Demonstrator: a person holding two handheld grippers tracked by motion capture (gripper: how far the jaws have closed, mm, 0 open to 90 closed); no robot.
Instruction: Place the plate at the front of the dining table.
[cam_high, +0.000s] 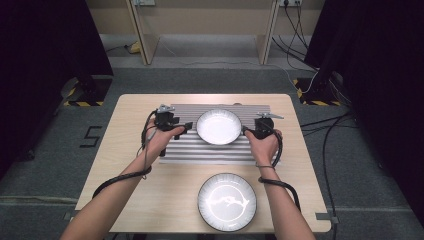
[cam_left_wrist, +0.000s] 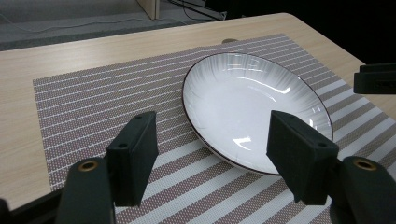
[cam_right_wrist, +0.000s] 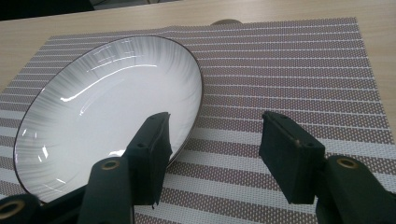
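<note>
A white ribbed plate (cam_high: 219, 126) with a thin dark rim lies on the striped placemat (cam_high: 220, 152). My left gripper (cam_high: 186, 126) sits just left of it, apart from the rim. In the left gripper view the plate (cam_left_wrist: 252, 107) lies ahead and my left gripper (cam_left_wrist: 215, 135) stands open with nothing pressed between its pads. My right gripper (cam_high: 247, 131) is at the plate's right edge. In the right gripper view my right gripper (cam_right_wrist: 215, 126) is open, its left jaw over the edge of the plate (cam_right_wrist: 107, 102), its right jaw over the placemat (cam_right_wrist: 280, 70).
A second white plate (cam_high: 226, 201) rests on the bare wooden table (cam_high: 130, 115) near the front edge, between the person's forearms. A small round beige thing (cam_right_wrist: 226, 22) peeks out at the mat's far edge. Cables trail from both grippers.
</note>
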